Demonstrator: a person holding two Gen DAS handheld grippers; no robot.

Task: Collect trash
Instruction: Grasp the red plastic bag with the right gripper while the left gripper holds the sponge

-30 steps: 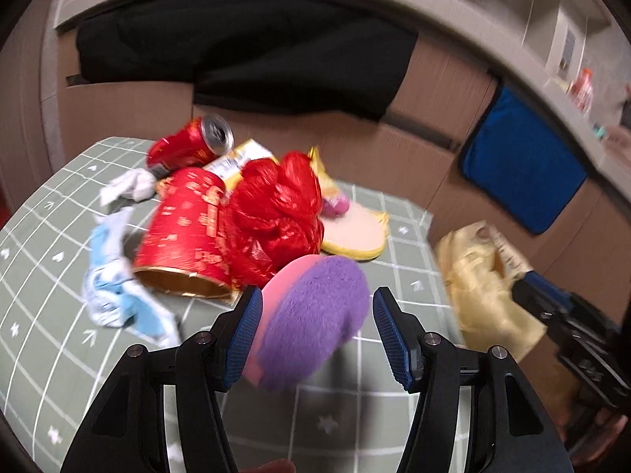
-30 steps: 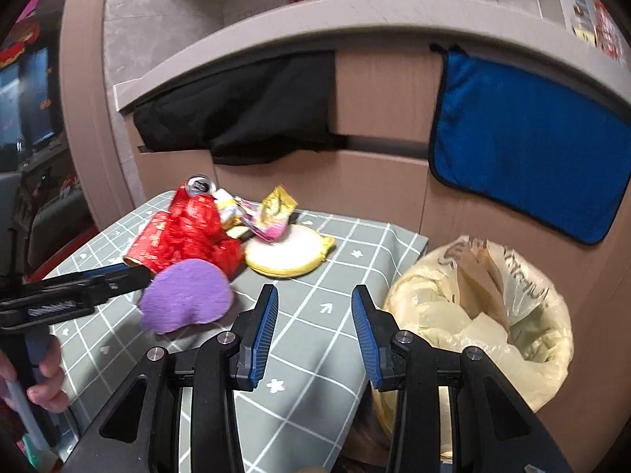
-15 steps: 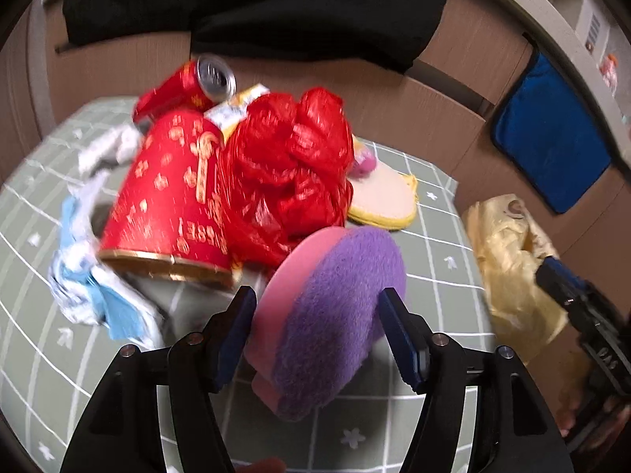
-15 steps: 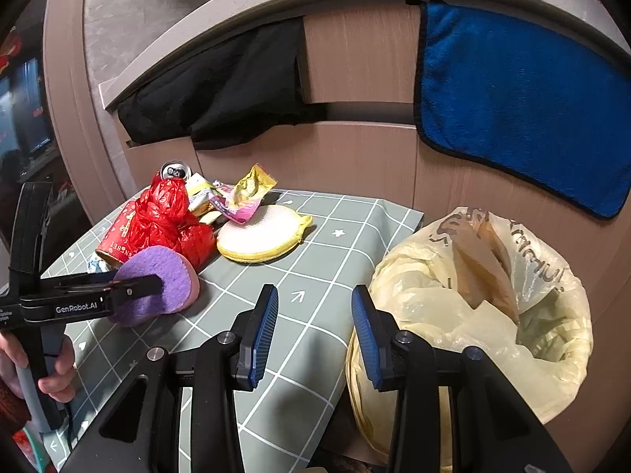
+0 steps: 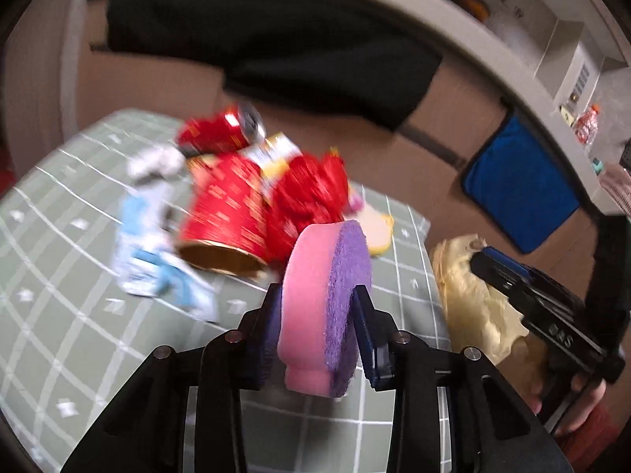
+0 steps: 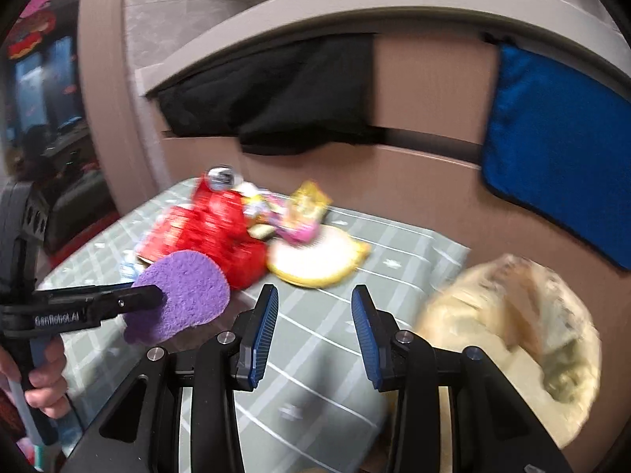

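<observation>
Sponge (image 5: pixel 329 307) is clamped on edge between the left tool (image 5: pixel 315 331) fingers, pink side at 9 o'clock, purple at 3, held above the worktop (image 5: pixel 79 295). Right tool (image 6: pixel 313 331) is held apart, nothing gripped; trash bag (image 6: pixel 512 315) at its 2 o'clock.

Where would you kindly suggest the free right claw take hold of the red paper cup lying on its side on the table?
Probably at the gold-rimmed open mouth of the red paper cup, which faces the near table edge. One finger of the open right claw could slip inside and pinch the wall, approaching from the near side, since the crumpled red plastic bag crowds its right flank.
</observation>
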